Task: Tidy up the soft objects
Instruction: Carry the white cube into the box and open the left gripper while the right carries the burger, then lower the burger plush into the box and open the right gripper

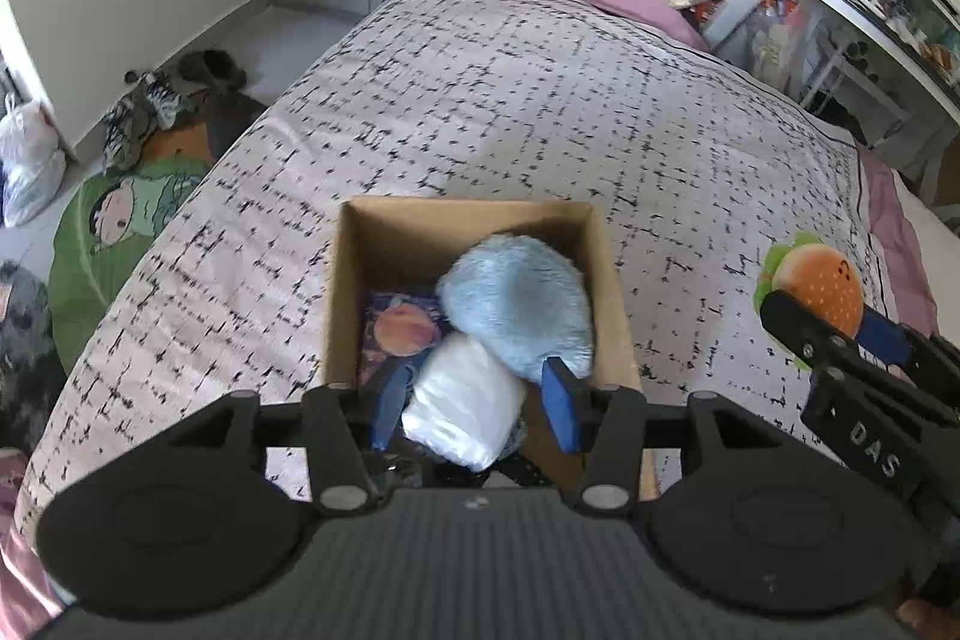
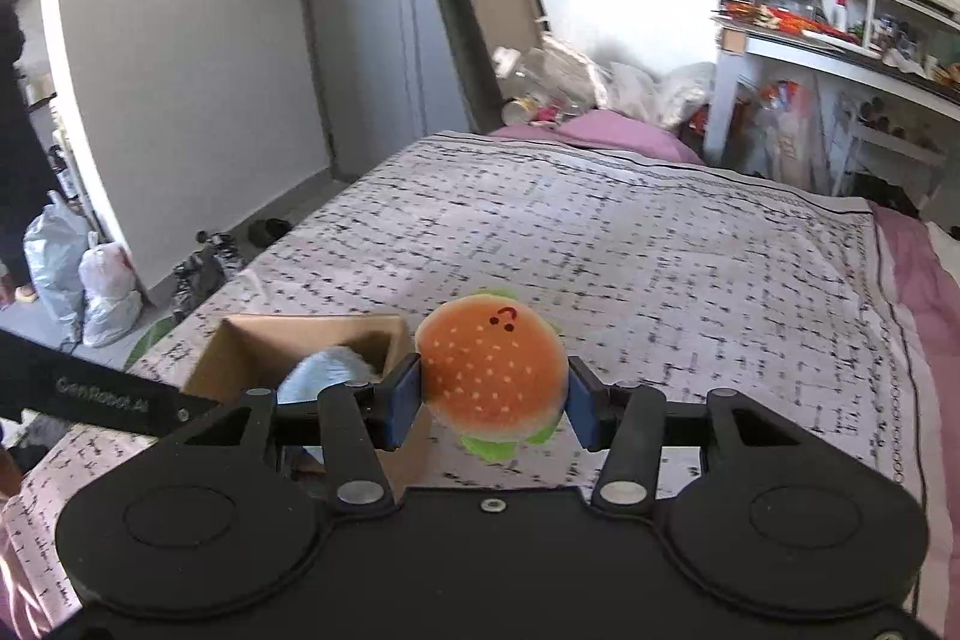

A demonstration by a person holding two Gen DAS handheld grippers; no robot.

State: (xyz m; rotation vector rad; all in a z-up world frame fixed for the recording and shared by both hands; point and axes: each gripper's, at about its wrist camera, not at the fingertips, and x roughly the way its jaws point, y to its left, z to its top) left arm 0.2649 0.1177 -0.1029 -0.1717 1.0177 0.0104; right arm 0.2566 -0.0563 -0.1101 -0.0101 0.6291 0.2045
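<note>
An open cardboard box point(image 1: 351, 292) is set on the bed, and three things are seen inside it: a fluffy light-blue plush point(image 1: 519, 307), a white plastic-wrapped bundle point(image 1: 465, 409) leaning against it, and a flat item printed with a peach point(image 1: 399, 331) at the bottom. The left gripper point(image 1: 474, 400) is held over the box with its jaws spread either side of the white bundle, without pressing it. A hamburger plush point(image 2: 495, 373) is clamped between the closed pads of the right gripper point(image 2: 492, 400), raised above the bedspread point(image 2: 660, 268) just right of the box. Bags and shoes are seen on the floor; a cluttered desk point(image 2: 840, 46) stands at the right.
</note>
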